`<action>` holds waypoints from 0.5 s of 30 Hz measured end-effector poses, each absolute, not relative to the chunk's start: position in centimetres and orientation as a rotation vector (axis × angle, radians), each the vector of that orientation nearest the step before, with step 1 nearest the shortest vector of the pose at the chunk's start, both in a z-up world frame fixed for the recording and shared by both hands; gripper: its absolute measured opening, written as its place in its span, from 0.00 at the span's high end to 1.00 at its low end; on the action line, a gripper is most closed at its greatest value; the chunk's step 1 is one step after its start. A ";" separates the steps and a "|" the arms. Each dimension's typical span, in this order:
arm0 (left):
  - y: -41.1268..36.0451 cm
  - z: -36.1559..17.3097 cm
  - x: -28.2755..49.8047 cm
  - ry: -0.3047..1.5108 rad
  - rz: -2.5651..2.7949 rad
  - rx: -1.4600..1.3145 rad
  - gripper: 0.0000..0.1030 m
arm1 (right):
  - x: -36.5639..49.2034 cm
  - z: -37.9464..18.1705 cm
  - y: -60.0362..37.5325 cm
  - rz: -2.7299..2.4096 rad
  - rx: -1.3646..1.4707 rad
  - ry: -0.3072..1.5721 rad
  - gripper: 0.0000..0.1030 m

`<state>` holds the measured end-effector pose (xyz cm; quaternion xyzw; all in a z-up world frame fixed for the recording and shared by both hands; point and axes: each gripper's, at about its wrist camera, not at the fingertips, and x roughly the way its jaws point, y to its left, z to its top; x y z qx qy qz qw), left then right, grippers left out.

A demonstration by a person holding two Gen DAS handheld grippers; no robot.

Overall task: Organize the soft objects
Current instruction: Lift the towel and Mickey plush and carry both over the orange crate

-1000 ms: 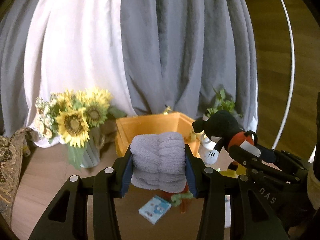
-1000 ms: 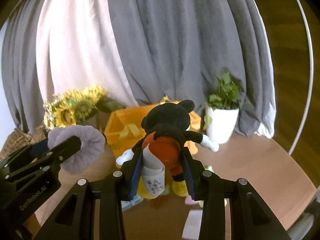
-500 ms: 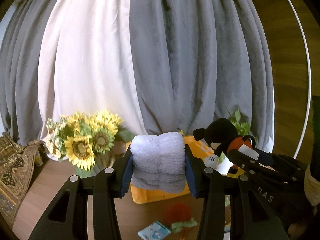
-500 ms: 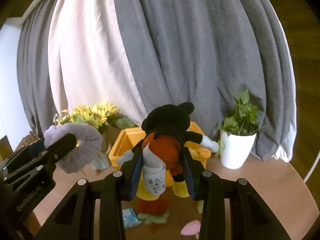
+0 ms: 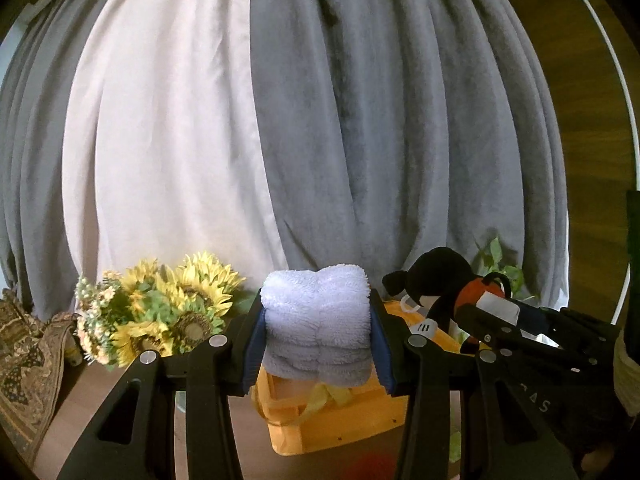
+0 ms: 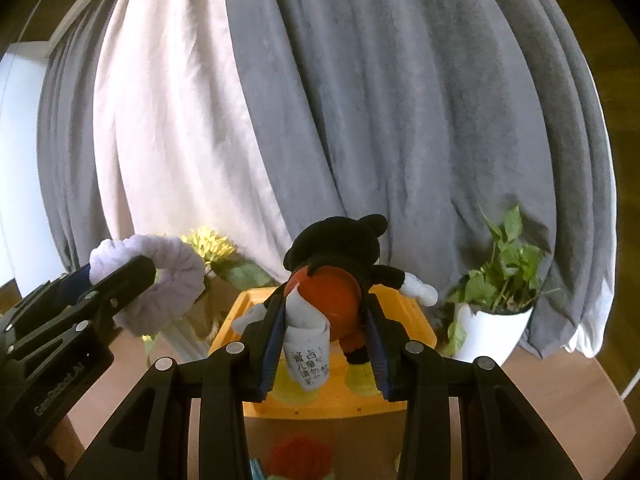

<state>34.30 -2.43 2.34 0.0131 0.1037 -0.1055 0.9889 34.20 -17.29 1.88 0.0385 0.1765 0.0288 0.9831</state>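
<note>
Both tongs pinch cargo: left tongs (image 5: 316,344) a folded lavender fleece towel (image 5: 316,320), right tongs (image 6: 324,340) a black-and-red plush mouse (image 6: 336,280). Released early, either could miss the orange plastic bin (image 6: 404,312) below.

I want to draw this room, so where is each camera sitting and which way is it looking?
Left wrist view: sits on the left gripper, looking forward along its fingers at the curtain and sunflowers; its black fingers clamp a folded towel, and the right gripper pokes in from the right.
Right wrist view: sits on the right gripper, facing the same curtain and a potted plant; its fingers clamp a plush mouse, and the left gripper pokes in from the left.
Both views share the yellow bin, towel, plush mouse, sunflowers and curtain.
</note>
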 end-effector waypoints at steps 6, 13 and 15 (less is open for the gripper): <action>-3.0 1.3 38.8 0.249 -0.213 0.031 0.56 | 37.6 1.2 -17.6 0.060 0.078 0.375 0.62; -3.8 -0.6 43.4 0.300 -0.214 0.030 0.56 | 41.8 -0.4 -18.3 0.061 0.093 0.421 0.62; -4.1 -1.2 44.6 0.315 -0.213 0.029 0.56 | 43.0 -0.9 -18.4 0.062 0.097 0.434 0.62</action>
